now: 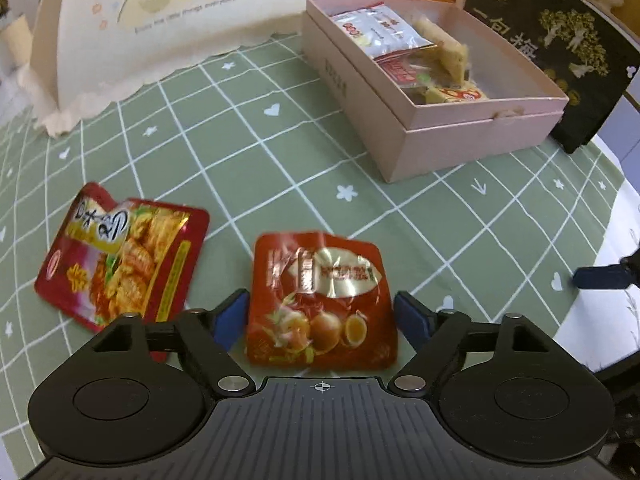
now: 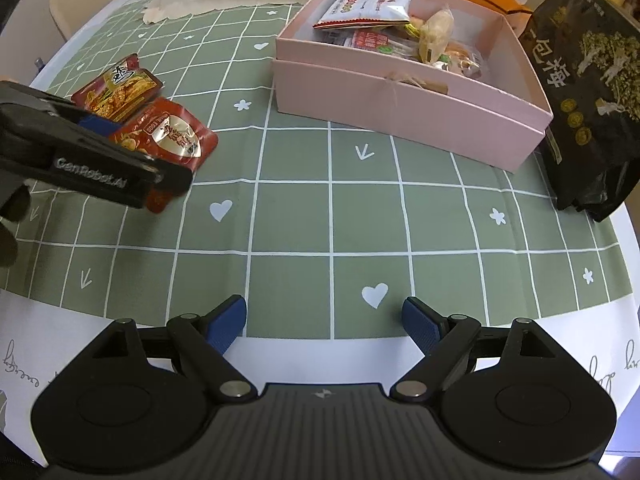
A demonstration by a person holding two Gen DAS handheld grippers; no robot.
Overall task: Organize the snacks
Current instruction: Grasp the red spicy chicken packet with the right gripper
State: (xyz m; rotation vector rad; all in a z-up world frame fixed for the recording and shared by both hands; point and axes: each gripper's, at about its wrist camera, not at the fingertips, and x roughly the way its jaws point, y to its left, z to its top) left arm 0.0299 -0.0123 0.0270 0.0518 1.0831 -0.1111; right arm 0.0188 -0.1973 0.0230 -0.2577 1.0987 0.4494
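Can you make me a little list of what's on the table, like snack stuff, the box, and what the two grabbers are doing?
surface: green checked tablecloth
box: open pink box, already holding several snack packets
loose snacks: quail egg packet and red snack packet, side by side on the cloth
left gripper: fingers open, either side of the quail egg packet
right gripper: fingers open, nothing between them
beside box: black plum bag
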